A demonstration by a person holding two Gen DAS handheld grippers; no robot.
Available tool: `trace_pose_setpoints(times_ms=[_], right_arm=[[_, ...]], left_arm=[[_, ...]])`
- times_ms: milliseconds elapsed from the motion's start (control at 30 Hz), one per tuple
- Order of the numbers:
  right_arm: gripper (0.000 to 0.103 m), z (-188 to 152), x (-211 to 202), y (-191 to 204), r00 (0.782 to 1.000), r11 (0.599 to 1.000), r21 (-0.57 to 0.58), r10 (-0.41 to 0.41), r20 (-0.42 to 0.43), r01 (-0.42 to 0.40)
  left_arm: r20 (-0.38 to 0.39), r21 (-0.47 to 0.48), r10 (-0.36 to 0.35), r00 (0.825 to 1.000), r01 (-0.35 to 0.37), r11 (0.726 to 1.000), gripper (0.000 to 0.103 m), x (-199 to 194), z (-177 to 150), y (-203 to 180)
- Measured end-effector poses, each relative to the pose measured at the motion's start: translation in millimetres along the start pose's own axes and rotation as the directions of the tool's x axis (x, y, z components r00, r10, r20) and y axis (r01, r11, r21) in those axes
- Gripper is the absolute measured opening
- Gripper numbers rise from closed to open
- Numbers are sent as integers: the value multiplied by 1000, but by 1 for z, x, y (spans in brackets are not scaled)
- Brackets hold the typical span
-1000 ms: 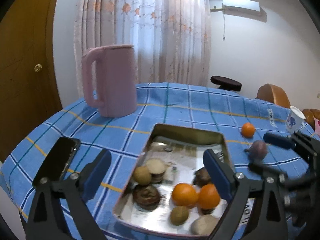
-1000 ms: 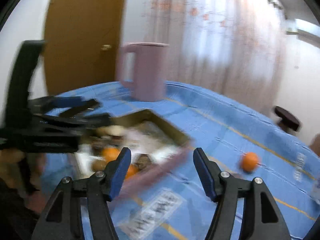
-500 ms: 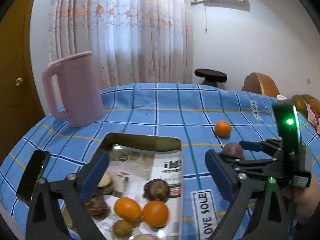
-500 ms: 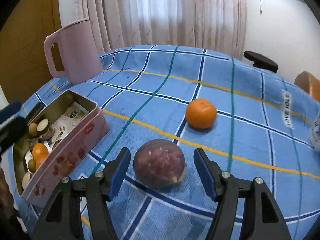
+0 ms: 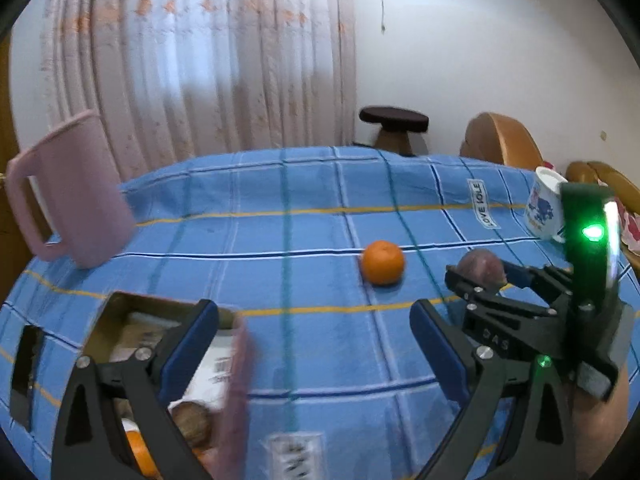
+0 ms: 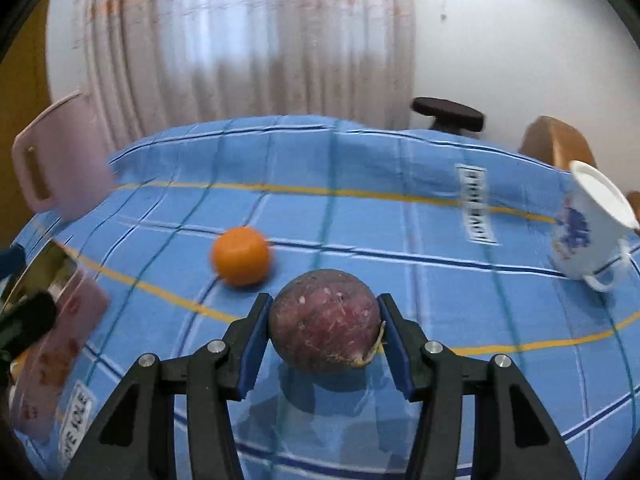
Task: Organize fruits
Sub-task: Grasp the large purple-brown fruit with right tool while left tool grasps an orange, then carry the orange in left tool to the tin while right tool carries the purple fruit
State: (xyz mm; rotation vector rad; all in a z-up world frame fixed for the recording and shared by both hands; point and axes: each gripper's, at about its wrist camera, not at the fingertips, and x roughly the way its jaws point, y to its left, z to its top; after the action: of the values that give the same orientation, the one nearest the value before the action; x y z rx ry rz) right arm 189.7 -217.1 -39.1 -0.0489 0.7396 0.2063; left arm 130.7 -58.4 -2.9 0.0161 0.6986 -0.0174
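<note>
My right gripper [image 6: 324, 340] is shut on a round dark purple fruit [image 6: 325, 322], its blue pads pressed on both sides, just above the blue checked tablecloth. The fruit also shows in the left wrist view [image 5: 482, 267], between the right gripper's fingers. An orange [image 6: 241, 255] lies loose on the cloth to the fruit's left; it shows in the left wrist view [image 5: 383, 262] too. My left gripper [image 5: 314, 346] is open and empty over the cloth, beside a pink tin [image 5: 236, 392] that holds several fruits, including an orange one [image 5: 140, 454].
A pink jug [image 5: 76, 192] stands at the table's far left. A white cup with blue print [image 6: 588, 232] stands at the right. A dark phone [image 5: 24, 364] lies left of the tin. A stool and wooden chairs stand beyond the table.
My right gripper has closed onto the purple fruit, which lay between open fingers half a second ago. My left gripper has swung right, so the tin now sits at the lower left.
</note>
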Motion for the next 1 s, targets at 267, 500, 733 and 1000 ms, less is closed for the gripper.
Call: trace_pose_setpoints(times_ms=[267,500,733,1000], right_arm=[[54,4,0,-44,994,988,108,-108,8,106],[54,1,-4,-52,995,986,137,-95,14,92],[54,1,-2,-49,997,990,115,-80,15,78],[54,1,-6,-45,998,994,102,-44,43,39]], left_arm=[[-123,6,-34,992,35,999,91,72,20,-41],[-170,39,-48,984,56,998,70,112,27,-55],[-190,17,-80,979,84,996,53,131,31,-52],[-177,-10,-156,972,156,988,48,117,19,-44]])
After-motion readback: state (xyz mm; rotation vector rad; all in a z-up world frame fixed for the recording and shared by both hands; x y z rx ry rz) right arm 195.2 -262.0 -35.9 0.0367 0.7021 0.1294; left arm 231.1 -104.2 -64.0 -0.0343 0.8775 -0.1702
